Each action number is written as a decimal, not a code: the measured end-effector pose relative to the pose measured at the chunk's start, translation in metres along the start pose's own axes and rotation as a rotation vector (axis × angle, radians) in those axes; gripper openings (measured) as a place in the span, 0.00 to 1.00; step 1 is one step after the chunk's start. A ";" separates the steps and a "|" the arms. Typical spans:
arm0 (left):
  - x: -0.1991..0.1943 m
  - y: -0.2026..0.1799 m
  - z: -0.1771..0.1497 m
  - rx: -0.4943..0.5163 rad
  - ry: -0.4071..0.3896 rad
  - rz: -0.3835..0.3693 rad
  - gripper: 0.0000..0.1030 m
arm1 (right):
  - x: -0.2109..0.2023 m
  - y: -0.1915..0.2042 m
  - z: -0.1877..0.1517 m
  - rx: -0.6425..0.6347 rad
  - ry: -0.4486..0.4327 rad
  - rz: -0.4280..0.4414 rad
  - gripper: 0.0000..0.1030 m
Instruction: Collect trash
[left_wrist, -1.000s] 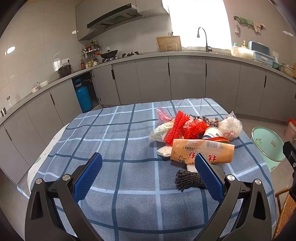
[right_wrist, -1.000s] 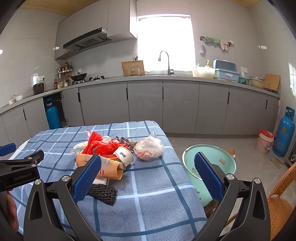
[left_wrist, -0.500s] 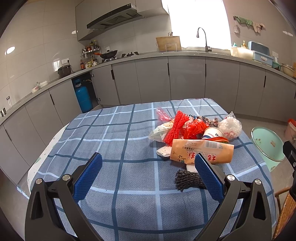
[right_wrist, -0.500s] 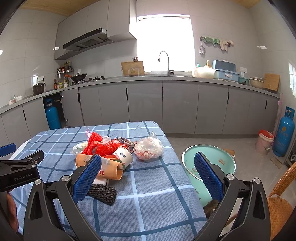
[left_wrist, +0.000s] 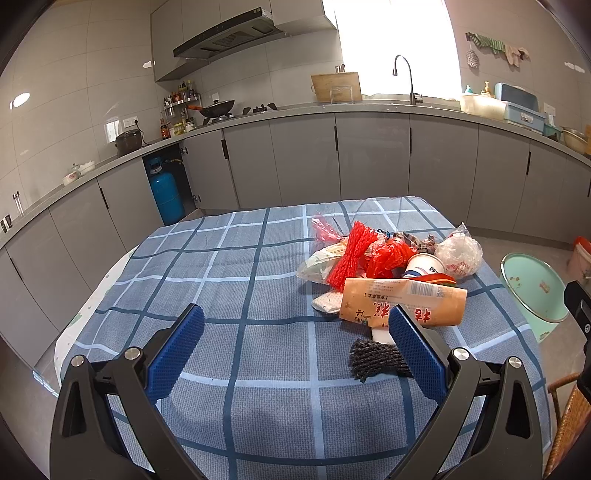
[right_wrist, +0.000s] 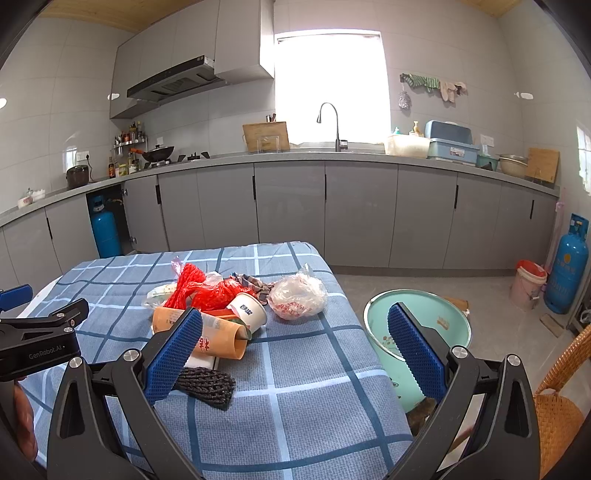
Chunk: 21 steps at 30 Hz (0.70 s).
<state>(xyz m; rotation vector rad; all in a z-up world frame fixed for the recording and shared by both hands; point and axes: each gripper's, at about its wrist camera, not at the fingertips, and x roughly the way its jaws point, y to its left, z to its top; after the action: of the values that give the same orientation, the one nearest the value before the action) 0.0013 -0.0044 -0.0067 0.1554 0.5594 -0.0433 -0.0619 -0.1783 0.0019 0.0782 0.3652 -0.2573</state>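
1. Two black two-finger grippers with blue ribbed pads hover over a table covered by a blue checked cloth (left_wrist: 236, 295); the left gripper (left_wrist: 295, 332) has its jaws spread wide and grips nothing.
2. Equally wide stands the right gripper (right_wrist: 295, 332), its jaws apart and empty, above the near right part of the cloth.
3. A heap of trash lies on the right half of the table, well ahead of both grippers.
4. An orange paper packet with red characters and a barcode (left_wrist: 402, 301) lies on its side at the front of the heap.
5. A black mesh net bundle (left_wrist: 373, 356) lies nearest the grippers, just in front of the packet and just beside the left gripper's right pad.
6. A white paper cup with a blue and red band (left_wrist: 421, 266) lies tipped behind the packet, touching it.
7. Bunched red plastic netting (left_wrist: 369, 253) sits behind the cup and packet, on top of a pale crumpled wrapper (left_wrist: 317, 262).
8. A clear crumpled plastic bag with red print (right_wrist: 297, 295) rests at the right of the heap, near the table's edge.
9. A round mint-green enamel basin (right_wrist: 436, 314) stands on the floor just beside the table's right side.
10. In the right wrist view the left gripper shows at the far left edge, over the cloth and apart from the heap.
11. A woven wicker chair (right_wrist: 561, 402) stands at the lower right, near the basin.
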 end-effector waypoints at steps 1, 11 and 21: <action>0.000 0.000 0.000 0.000 0.000 0.001 0.95 | 0.000 0.000 0.000 -0.001 0.000 0.000 0.96; 0.000 -0.001 0.000 0.000 0.001 0.002 0.95 | 0.000 0.001 0.000 -0.001 0.001 0.000 0.96; 0.000 0.001 0.001 -0.002 0.003 0.002 0.95 | 0.001 0.003 0.001 -0.004 0.005 0.002 0.96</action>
<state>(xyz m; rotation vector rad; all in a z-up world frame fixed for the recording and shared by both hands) 0.0025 -0.0039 -0.0058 0.1544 0.5622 -0.0409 -0.0596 -0.1759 0.0025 0.0755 0.3702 -0.2545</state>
